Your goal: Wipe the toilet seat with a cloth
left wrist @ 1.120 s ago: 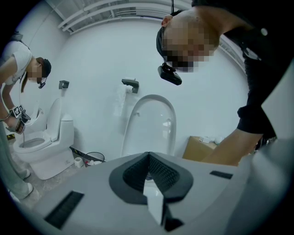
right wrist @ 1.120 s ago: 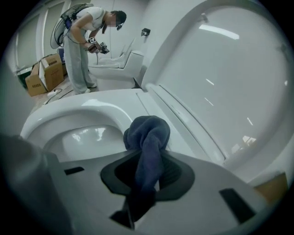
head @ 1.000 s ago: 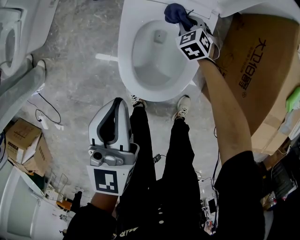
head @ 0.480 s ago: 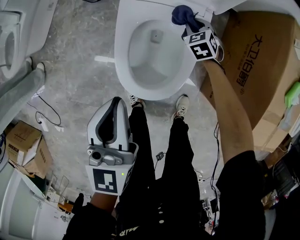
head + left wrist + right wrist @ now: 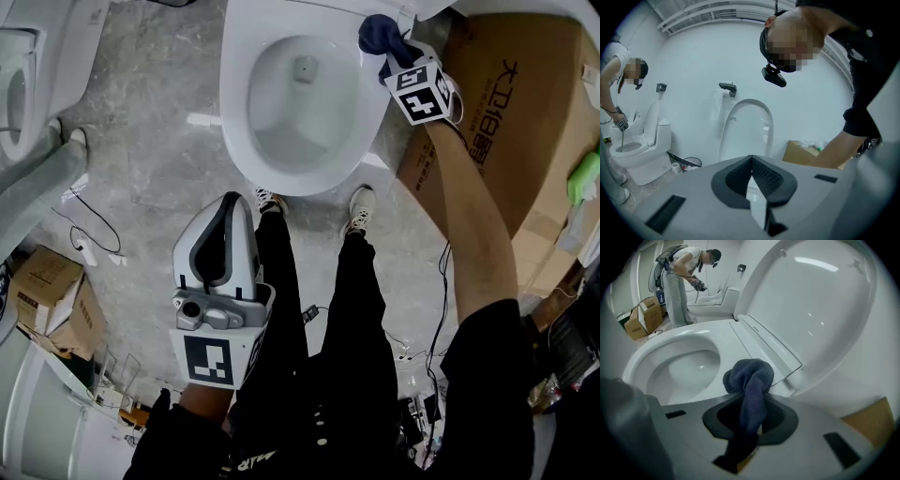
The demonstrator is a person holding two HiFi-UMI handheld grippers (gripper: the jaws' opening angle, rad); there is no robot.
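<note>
1. Right gripper [image 5: 398, 58], upper right of the head view, is clenched on a dark blue cloth [image 5: 377, 33]. In the right gripper view the cloth [image 5: 750, 380] runs down between the jaws and bunches up past their tips.
2. The bunched end of the cloth sits on the rear right part of the white toilet seat [image 5: 239, 112], close to the hinge.
3. The lid [image 5: 820, 310] is raised, filling the upper right of the right gripper view.
4. Left gripper [image 5: 223, 246] is at lower centre-left of the head view, well apart from the toilet and over the grey floor [image 5: 141, 122]. Its jaws are pressed together with nothing between them.
5. A brown cardboard box [image 5: 525, 122] stands just beside the toilet, on the right of the frame.
6. A second person [image 5: 682, 273] is bent over another toilet, upper left of the right gripper view.
</note>
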